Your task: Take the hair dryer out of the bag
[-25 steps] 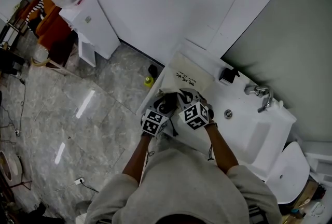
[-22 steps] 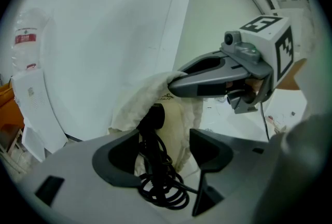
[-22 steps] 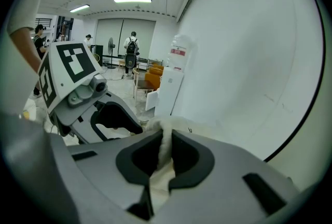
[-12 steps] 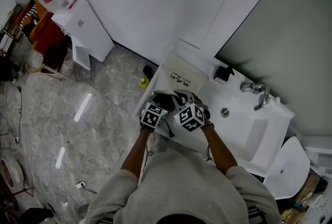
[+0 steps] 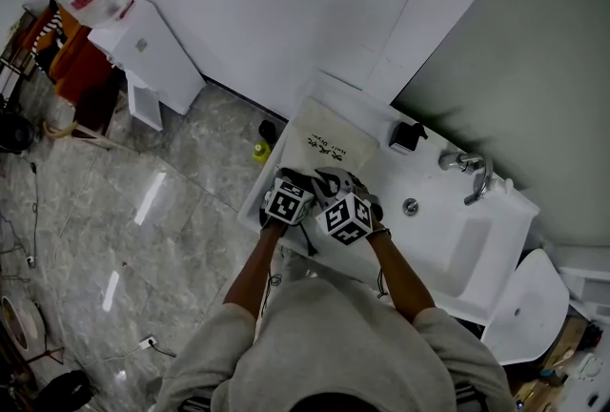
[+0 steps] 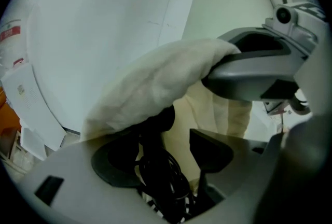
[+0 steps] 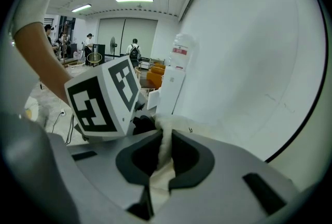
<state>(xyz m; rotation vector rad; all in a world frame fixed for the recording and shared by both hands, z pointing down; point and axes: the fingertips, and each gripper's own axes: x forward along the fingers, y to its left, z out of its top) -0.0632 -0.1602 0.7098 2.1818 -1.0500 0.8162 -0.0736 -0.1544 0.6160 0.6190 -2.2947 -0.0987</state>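
A cream cloth bag (image 5: 329, 141) lies on the left end of a white sink counter (image 5: 419, 238). My right gripper (image 5: 335, 187) is shut on the bag's upper edge (image 7: 165, 132) and holds that flap lifted. My left gripper (image 5: 303, 183) reaches into the bag's mouth under the raised cloth (image 6: 155, 78). Its jaws stand open, and the black hair dryer (image 6: 158, 122) with its coiled cord (image 6: 162, 179) lies between them. The pads do not visibly press on it. Most of the dryer is hidden inside the bag.
A basin (image 5: 457, 248) with a chrome tap (image 5: 472, 174) takes up the counter to the right. A small black object (image 5: 408, 135) stands behind the bag. A water dispenser (image 5: 133, 29) stands far left, and a yellow item (image 5: 260, 151) lies on the floor.
My left gripper has moved forward and down into the bag's mouth, closer to the right gripper. The right gripper has kept its hold on the bag's edge without moving.
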